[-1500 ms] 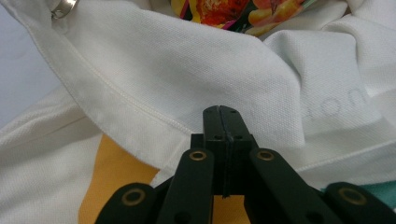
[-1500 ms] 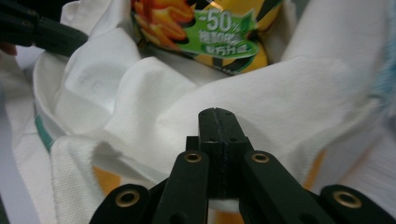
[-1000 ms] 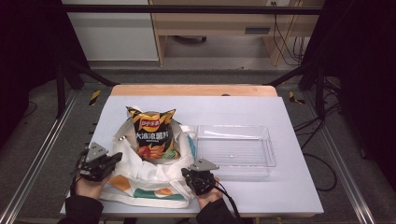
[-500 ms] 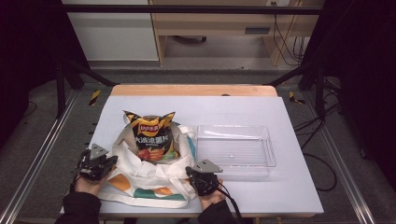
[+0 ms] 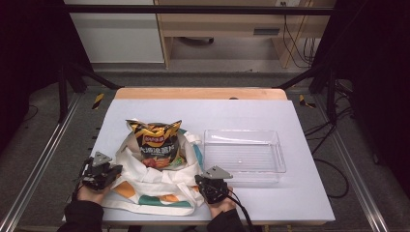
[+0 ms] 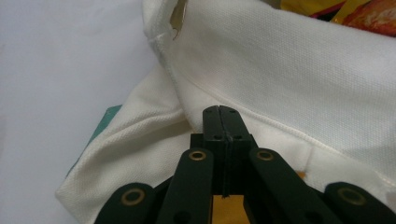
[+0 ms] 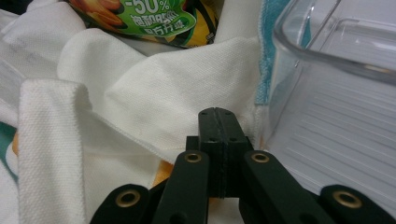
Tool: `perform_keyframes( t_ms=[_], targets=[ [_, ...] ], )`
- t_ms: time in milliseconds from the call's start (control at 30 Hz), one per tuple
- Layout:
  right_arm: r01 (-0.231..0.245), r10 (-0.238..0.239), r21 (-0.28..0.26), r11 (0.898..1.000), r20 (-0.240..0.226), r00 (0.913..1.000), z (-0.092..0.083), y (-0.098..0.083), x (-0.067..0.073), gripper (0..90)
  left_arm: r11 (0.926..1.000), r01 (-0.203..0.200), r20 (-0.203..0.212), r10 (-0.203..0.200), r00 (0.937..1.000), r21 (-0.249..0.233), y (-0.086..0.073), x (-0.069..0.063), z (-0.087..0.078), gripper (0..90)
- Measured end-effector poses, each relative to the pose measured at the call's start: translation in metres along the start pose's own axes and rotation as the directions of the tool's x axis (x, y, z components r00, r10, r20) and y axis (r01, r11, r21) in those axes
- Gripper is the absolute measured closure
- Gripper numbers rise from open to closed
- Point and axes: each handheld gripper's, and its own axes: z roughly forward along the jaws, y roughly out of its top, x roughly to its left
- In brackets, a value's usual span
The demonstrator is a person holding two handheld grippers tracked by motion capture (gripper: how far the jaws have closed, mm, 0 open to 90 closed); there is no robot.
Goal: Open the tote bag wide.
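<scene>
A white tote bag [image 5: 145,189] with orange and teal print lies at the table's front left. A black and yellow chip bag [image 5: 155,140] stands in its mouth. My left gripper [image 5: 112,170] is at the tote's left edge, and my right gripper [image 5: 209,182] is at its right front corner. In the left gripper view the jaws [image 6: 218,109] are pressed together over the white cloth [image 6: 280,70], with nothing seen between them. In the right gripper view the jaws [image 7: 217,112] are likewise shut, in front of a cloth fold [image 7: 163,93] and beside the tray wall [image 7: 336,107].
A clear plastic tray [image 5: 244,154] sits empty right of the tote, touching or nearly touching it. The white table top [image 5: 232,113] has bare room behind the tote and tray. Metal frame rails run along both sides of the table.
Both grippers have drawn back a little toward the front edge. The tote's cloth has settled lower around the chip bag.
</scene>
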Motion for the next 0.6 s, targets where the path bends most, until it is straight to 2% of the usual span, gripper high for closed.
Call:
perform_keyframes(
  t_ms=[200, 300, 333, 467, 500, 533, 600],
  targets=[
    [0.003, -0.003, 0.003, 1.000, -0.003, 1.0000, 0.000, 0.000, -0.001, 90.0, 1.0000, -0.005, 0.011, 0.005, 0.9999, 0.000, 0.000, 0.000, 0.002, 89.8],
    [-0.007, 0.007, -0.005, 1.000, -0.006, 1.0000, 0.000, 0.000, 0.000, 90.0, 0.9996, -0.016, 0.004, 0.017, 0.9999, -0.023, 0.000, 0.001, 0.000, 89.6],
    [0.002, -0.002, -0.013, 1.000, -0.010, 1.0000, -0.001, 0.001, 0.000, 90.0, 0.9996, -0.006, 0.011, 0.006, 0.9999, -0.029, 0.001, 0.001, -0.002, 89.0],
    [0.023, -0.025, -0.049, 0.999, -0.030, 0.9993, -0.007, 0.004, 0.001, 85.9, 0.9965, 0.001, 0.004, -0.001, 1.0000, -0.084, 0.003, 0.000, -0.010, 81.0],
    [0.018, -0.020, -0.054, 0.998, -0.034, 0.9992, -0.009, 0.005, 0.001, 84.5, 0.9939, 0.012, 0.006, -0.012, 0.9999, -0.110, 0.005, -0.001, -0.014, 78.3],
    [0.019, -0.023, -0.066, 0.998, -0.054, 0.9983, -0.011, 0.007, 0.002, 82.5, 0.9925, 0.003, 0.005, -0.003, 1.0000, -0.122, 0.005, -0.002, -0.017, 76.8],
    [0.020, -0.026, -0.087, 0.996, -0.069, 0.9972, -0.014, 0.010, 0.003, 80.7, 0.9860, 0.012, 0.008, -0.011, 0.9999, -0.166, 0.008, -0.004, -0.025, 73.8]
  ],
)
